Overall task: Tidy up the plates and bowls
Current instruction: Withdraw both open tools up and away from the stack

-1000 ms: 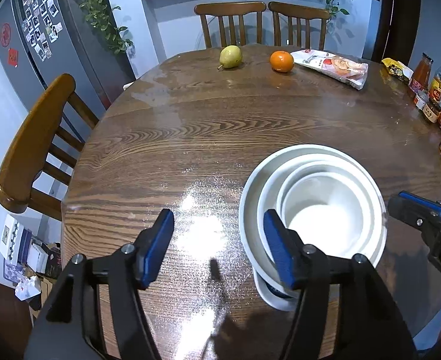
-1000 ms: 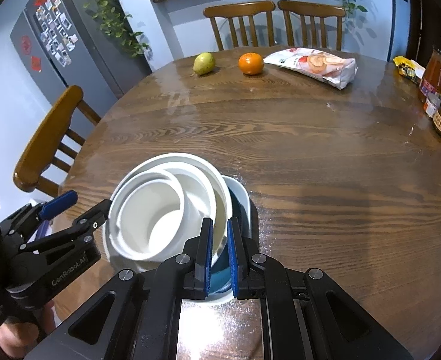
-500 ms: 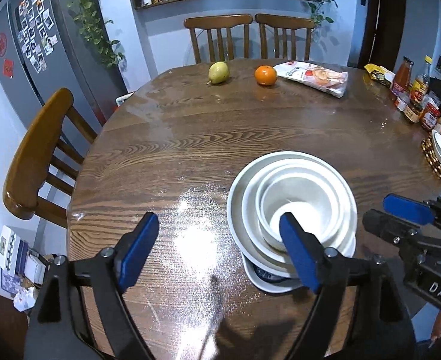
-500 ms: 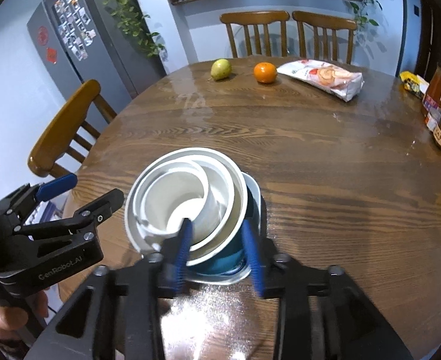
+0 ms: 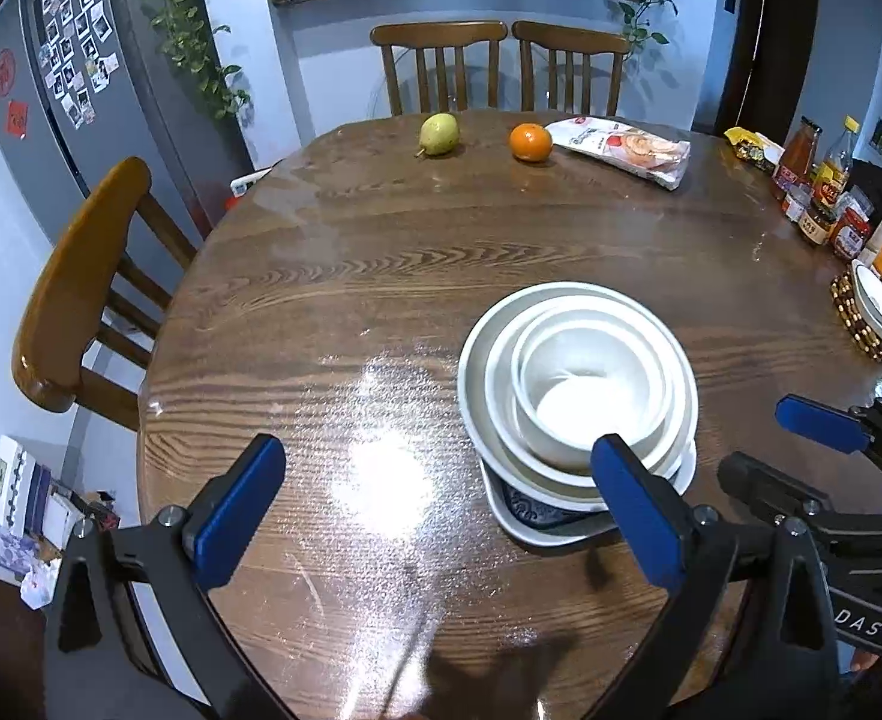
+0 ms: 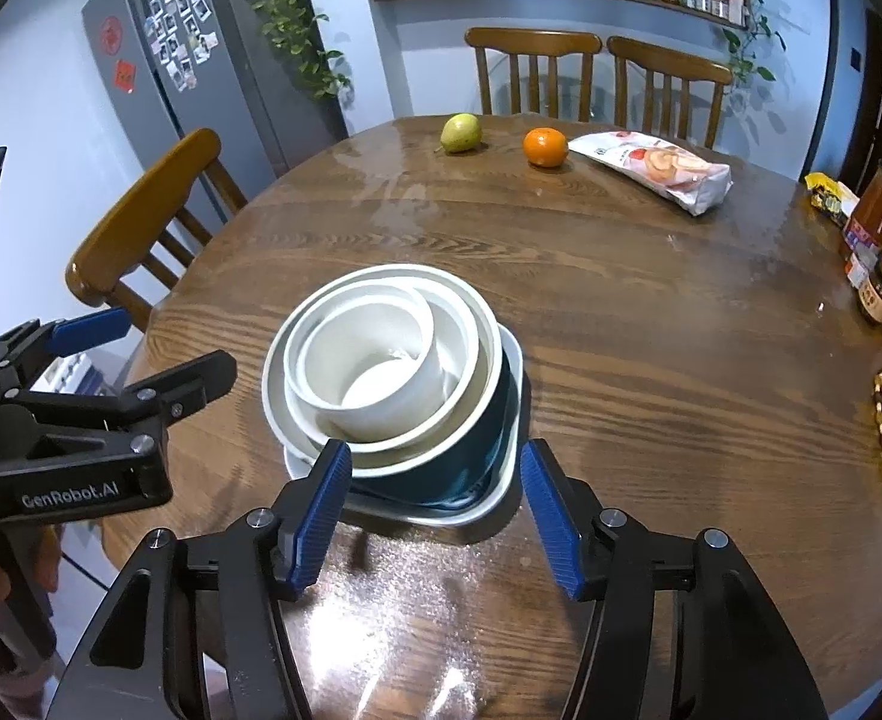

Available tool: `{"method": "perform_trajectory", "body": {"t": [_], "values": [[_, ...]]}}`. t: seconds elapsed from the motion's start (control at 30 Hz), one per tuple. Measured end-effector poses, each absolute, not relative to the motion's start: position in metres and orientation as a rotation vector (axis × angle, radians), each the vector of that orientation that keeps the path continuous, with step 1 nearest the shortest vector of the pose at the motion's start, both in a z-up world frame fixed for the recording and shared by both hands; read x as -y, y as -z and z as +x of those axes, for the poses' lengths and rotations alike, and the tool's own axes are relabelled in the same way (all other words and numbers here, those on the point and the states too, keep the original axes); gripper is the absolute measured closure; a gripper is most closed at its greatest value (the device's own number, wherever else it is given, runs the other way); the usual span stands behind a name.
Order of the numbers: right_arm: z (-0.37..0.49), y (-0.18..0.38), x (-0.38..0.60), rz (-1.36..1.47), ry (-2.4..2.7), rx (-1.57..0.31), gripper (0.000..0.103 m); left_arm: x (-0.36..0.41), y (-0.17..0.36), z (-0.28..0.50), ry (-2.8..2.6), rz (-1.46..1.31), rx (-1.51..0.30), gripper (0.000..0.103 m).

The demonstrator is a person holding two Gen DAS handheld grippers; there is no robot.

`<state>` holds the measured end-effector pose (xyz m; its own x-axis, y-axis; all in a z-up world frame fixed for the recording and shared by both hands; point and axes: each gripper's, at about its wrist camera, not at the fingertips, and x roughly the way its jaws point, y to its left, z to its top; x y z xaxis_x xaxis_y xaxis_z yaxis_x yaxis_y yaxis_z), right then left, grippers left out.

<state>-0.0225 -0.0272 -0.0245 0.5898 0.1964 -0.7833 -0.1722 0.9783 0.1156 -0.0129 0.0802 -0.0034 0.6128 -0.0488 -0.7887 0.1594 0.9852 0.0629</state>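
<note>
Right gripper point(image 6: 435, 510) jaws apart, just short of nested white bowls point(image 6: 381, 378) stacked on teal bowl point(image 6: 471, 456) and plate point(image 6: 501, 498); left gripper point(image 5: 441, 510) spread wide beside stack, holding nothing

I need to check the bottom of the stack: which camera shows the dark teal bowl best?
The right wrist view: the dark teal bowl shows its whole right wall, beneath the white bowls and on the plate. The left wrist view shows only a dark sliver under the white stack.
</note>
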Motion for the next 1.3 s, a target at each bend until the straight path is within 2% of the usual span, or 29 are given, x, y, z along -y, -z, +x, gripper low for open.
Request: {"method": "perform_trajectory", "body": {"t": [0.63,1.3], "values": [[-0.029,0.027,0.024,0.014,-0.225,-0.931,0.043,-0.080,0.020,-0.019,0.135,0.153,-0.981,0.001],[-0.034,0.024,0.020,0.003,-0.234,-0.920,0.043,-0.078,0.020,-0.029,0.148,0.198,-0.964,0.001]]}}
